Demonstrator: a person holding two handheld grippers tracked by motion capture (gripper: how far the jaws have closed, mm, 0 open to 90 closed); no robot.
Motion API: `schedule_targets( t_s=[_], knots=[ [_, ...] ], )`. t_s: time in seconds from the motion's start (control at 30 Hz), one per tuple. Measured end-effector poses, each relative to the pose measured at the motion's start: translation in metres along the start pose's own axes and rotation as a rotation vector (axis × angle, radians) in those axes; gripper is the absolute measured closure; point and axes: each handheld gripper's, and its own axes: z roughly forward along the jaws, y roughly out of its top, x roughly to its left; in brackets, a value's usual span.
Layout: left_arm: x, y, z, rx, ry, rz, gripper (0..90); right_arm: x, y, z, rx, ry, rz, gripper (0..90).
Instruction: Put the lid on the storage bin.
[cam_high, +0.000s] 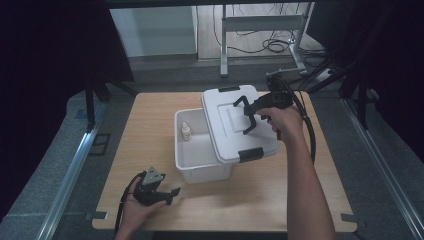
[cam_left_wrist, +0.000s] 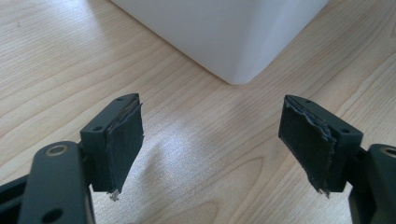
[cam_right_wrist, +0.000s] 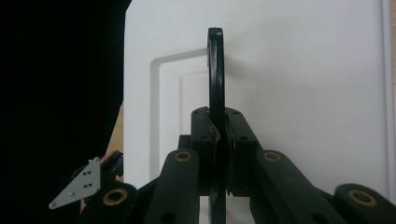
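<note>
A white storage bin (cam_high: 200, 165) stands mid-table with a small pale bottle (cam_high: 186, 131) inside. Its white lid (cam_high: 227, 132) lies askew over the bin's right part and leaves the left part uncovered. My right gripper (cam_high: 254, 114) is shut on the lid's black handle (cam_high: 241, 102). In the right gripper view the jaws (cam_right_wrist: 219, 135) pinch that handle (cam_right_wrist: 215, 70) edge-on above the lid (cam_right_wrist: 299, 84). My left gripper (cam_high: 171, 193) rests in a hand near the table's front left, open. Its pads (cam_left_wrist: 125, 142) stand wide apart with bare wood between them, a bin corner (cam_left_wrist: 233, 42) ahead.
Black clips (cam_high: 250, 154) sit at the lid's near and far ends. The wooden table (cam_high: 150, 130) has free room on the left and along the front. Dark curtains flank both sides. A metal desk frame and cables (cam_high: 270, 45) stand beyond the far edge.
</note>
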Motion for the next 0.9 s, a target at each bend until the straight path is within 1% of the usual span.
schedule_targets(
  t_s=[0.2,0.33,0.47,0.57,0.67,0.73,0.9],
  knots=[
    [-0.001,0.001,-0.001,-0.003,-0.011,0.005,22.2,0.011,-0.004,0.008,0.012,0.028,0.013,84.9],
    [-0.001,0.002,-0.002,-0.01,-0.012,0.002,22.2,0.018,-0.007,0.009,0.009,0.012,0.026,84.8],
    [-0.001,0.002,-0.003,-0.015,-0.009,0.001,22.2,0.026,-0.006,0.012,0.008,-0.001,0.022,84.8],
    [-0.001,0.002,-0.002,-0.009,-0.011,0.001,22.2,0.033,-0.004,0.017,0.006,0.002,0.018,84.8],
    [-0.001,0.001,-0.001,-0.006,-0.014,0.003,22.1,0.038,-0.001,0.024,0.015,0.006,0.013,84.8],
    [0.0,0.001,-0.001,-0.005,-0.016,0.003,22.1,0.04,0.0,0.029,0.024,0.009,0.006,84.8],
    [0.0,0.001,-0.002,-0.009,-0.015,0.001,22.1,0.045,0.001,0.039,0.038,0.015,0.011,84.9]
  ],
)
